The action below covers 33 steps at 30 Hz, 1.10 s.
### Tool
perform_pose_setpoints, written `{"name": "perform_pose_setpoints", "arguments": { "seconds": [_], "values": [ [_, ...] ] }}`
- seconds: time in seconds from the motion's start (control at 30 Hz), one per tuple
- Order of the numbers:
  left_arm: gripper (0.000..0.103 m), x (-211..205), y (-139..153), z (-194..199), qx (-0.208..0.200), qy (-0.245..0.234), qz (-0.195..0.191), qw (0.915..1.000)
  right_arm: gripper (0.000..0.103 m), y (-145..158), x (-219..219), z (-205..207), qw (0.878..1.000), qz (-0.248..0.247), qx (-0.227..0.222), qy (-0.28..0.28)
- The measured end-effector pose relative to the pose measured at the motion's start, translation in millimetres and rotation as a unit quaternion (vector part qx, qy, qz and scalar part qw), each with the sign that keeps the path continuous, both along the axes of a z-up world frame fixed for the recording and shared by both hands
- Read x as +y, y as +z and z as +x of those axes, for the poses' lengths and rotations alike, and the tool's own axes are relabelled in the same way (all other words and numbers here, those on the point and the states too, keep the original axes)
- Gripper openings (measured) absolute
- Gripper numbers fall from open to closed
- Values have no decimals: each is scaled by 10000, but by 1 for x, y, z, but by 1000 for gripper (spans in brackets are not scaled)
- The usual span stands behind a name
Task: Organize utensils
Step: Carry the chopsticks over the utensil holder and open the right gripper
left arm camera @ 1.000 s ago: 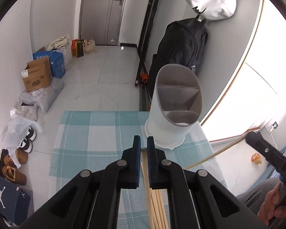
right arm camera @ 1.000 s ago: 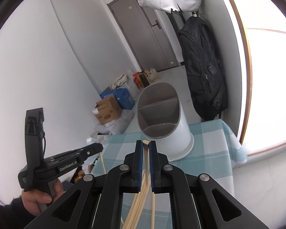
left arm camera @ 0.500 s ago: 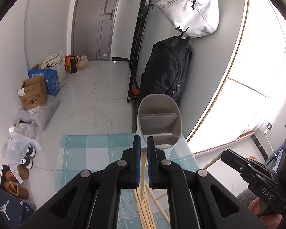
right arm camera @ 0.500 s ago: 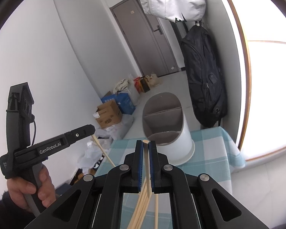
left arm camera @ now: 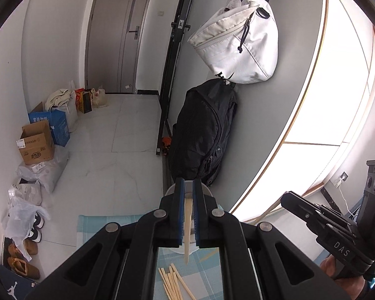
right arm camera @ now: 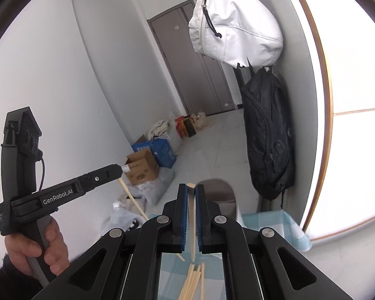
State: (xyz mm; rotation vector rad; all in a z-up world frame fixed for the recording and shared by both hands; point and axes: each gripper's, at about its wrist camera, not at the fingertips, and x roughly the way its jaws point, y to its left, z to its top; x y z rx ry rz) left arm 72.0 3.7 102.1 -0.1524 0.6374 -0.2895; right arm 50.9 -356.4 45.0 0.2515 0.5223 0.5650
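Chopstick in left hand-held gripper: left hand-held gripper (left arm camera: pixel 186 213) is pinching one pale wooden chopstick (left arm camera: pixel 187 230) between its blue pads; the stick hangs downward from the pads, its narrow tip pointing at the table.
Chopstick in right hand-held gripper: right hand-held gripper (right arm camera: pixel 192 216) is likewise clamped on a single chopstick (right arm camera: pixel 192 222), pale wood with a square-cut top just above the pads and a tapered end below.
Look of the sticks: plain, light, unpainted wood, slim and straight, thicker at the top, thinner at the tip.
Loose chopsticks: a small bundle (left arm camera: pixel 173 283) lies on the table below the left hand-held gripper, fanned slightly, some crossing; the same pile (right arm camera: pixel 193 282) shows under the right one.
Holder: a white utensil holder (right arm camera: pixel 225 200) with a grey inside stands on the table just beyond the pads, mostly hidden behind them in both views.
Table: covered by a teal-and-white checked cloth (right arm camera: pixel 282 225).
Hands: a hand (right arm camera: pixel 35 247) grips the handle of the left hand-held gripper; from the left view the right hand-held gripper (left arm camera: pixel 320 220) is seen off to the side, its chopstick slanting down from its tip.
Room: a white bag (left arm camera: pixel 237 42) and a black backpack (left arm camera: pixel 205 130) hang on the wall; cardboard boxes (left arm camera: pixel 36 142) sit on the floor.
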Motion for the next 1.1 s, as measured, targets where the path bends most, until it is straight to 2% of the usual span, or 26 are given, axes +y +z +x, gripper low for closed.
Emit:
{"name": "perform_pose_setpoints", "arguments": {
  "seconds": [0.2,0.5,0.7,0.83,1.1],
  "values": [
    [2,-6,7,25,-48,-33,72,10000,5,16,0,39,10000,61,3,-52],
    [2,-4,11,56,-31,-53,-111,9999,6,25,3,79,9999,108,-58,-115],
    [2,-9,18,73,-173,-41,-90,9998,5,32,10,98,9995,-125,-231,-188],
    [2,-13,8,82,-245,-10,30,9997,5,28,15,112,9992,-220,-270,-185],
    [2,-5,-33,99,185,-95,-120,9997,6,-9,27,133,9992,-383,67,-54]
  ]
}}
